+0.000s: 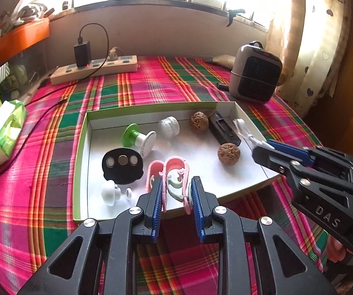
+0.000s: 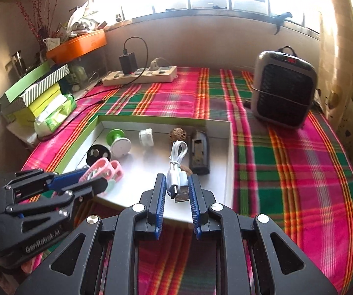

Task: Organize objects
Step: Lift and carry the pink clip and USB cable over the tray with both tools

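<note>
A shallow white box with a green rim (image 1: 80,152) (image 2: 152,118) lies on the plaid cloth. My left gripper (image 1: 176,184) (image 2: 88,184) is at the box's near edge, shut on a bunch of pink and green plastic clips (image 1: 174,169) (image 2: 102,168). My right gripper (image 2: 176,184) (image 1: 266,151) is over the box's near right part, shut on a coiled white USB cable (image 2: 176,162) (image 1: 243,129). Inside the box lie a green and white spool (image 1: 138,137), a white cap (image 1: 169,125), two walnuts (image 1: 228,153), a black oblong case (image 1: 223,129), a black disc (image 1: 122,163) and a white knob (image 1: 110,193).
A grey and black heater (image 2: 283,89) stands at the back right. A white power strip (image 2: 139,75) with a black charger and its cord lies at the back. A green tissue pack (image 1: 3,132) and stacked boxes (image 2: 36,91) crowd the left edge. A curtain hangs on the right.
</note>
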`<action>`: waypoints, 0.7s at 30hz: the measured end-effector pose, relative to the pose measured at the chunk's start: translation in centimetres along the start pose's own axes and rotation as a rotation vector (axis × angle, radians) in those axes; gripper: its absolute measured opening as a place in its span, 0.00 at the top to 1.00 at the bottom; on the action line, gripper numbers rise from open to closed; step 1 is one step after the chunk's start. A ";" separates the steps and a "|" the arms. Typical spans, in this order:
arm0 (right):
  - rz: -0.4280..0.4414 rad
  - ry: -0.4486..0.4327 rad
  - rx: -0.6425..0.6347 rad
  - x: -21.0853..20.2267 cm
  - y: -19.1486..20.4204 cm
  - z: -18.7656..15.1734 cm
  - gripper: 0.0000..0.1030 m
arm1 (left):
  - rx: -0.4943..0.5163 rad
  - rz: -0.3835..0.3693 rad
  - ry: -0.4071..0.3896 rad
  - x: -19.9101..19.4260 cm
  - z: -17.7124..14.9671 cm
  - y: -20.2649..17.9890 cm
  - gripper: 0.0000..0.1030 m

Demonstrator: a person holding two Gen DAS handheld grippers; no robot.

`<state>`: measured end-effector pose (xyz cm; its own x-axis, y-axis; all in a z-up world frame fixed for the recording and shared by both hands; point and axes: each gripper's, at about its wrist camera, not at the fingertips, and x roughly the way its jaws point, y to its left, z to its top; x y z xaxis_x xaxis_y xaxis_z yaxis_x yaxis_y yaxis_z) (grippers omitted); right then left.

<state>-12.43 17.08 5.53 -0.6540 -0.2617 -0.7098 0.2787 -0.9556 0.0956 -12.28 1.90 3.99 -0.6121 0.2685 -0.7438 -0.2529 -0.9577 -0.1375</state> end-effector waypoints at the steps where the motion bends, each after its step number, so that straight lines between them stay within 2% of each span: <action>1: 0.007 0.006 -0.005 0.4 0.1 0.2 0.80 | -0.001 0.003 0.001 0.1 0.0 0.1 0.79; 21: 0.042 0.088 -0.060 5.2 1.6 1.8 0.80 | -0.014 0.030 0.014 1.7 1.0 1.9 0.79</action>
<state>-16.66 13.93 3.20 -0.5775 -0.2865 -0.7645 0.3485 -0.9333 0.0865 -14.59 0.60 3.15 -0.6089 0.2382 -0.7567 -0.2244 -0.9666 -0.1238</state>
